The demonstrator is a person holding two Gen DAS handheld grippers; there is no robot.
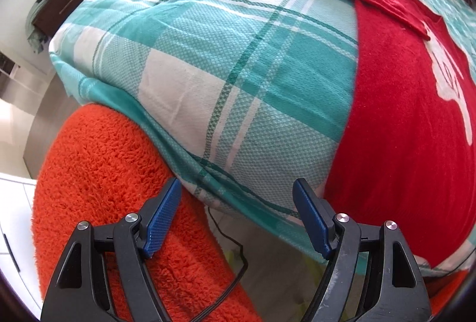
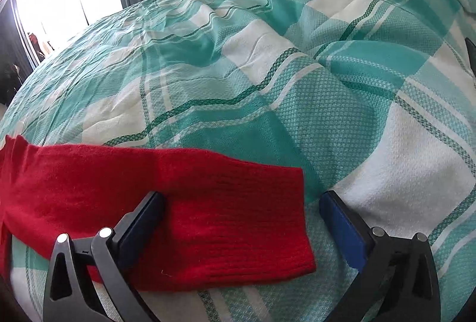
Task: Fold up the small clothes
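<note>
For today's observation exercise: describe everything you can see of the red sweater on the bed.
The red sweater is a fuzzy knit with a white motif on its body. It lies flat on the teal-and-white checked bedcover, near the bed's edge. One sleeve stretches out sideways, ending in a ribbed cuff. The open right gripper straddles that cuff without pinching it; the open left gripper hangs beside the body, apart from it.

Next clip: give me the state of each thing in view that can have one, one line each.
Sweater: spread flat on the bed, one sleeve folded across the chest.
Other sleeve: lying straight out flat, cuff between the right tool's open fingers, not gripped.
Bedspread: wrinkled, covering the bed.
Left tool: open, empty, over the bed's edge.
Right tool: open wide, empty.
Orange fleece: bunched below the bed's edge.
</note>
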